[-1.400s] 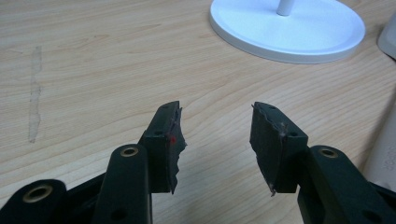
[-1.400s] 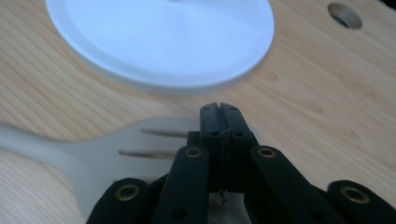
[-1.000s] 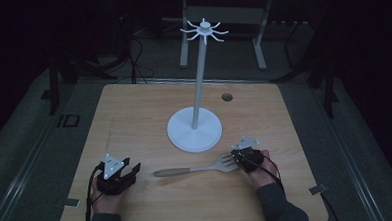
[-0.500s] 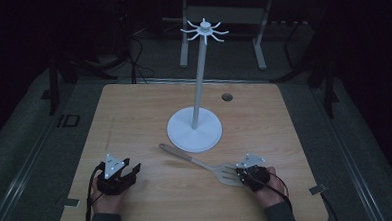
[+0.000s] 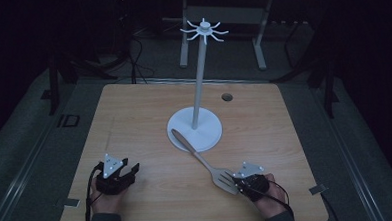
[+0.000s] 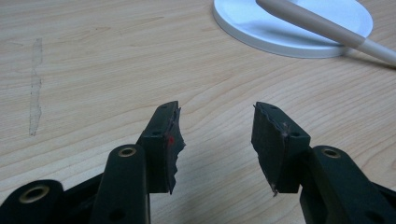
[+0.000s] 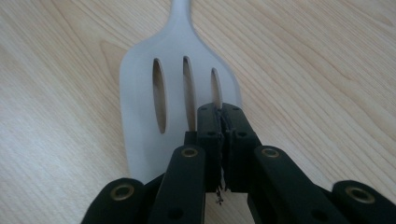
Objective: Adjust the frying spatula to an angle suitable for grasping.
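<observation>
Spatula point(image 5: 206, 161), slotted and pale, is seen lying on the wooden table point(image 5: 134, 118). Its blade is pinched at the near edge by the closed right tongs point(image 5: 235, 183). Its long axis runs diagonally, and the handle end is pointed away to the left, laid over the white stand base point(image 5: 207, 135). The left tongs point(image 5: 131, 171) are held open and empty, well apart from it.

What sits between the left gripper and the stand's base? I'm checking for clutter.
Nothing: bare wood lies between the left gripper and the stand's base, as the left gripper view shows.
</observation>
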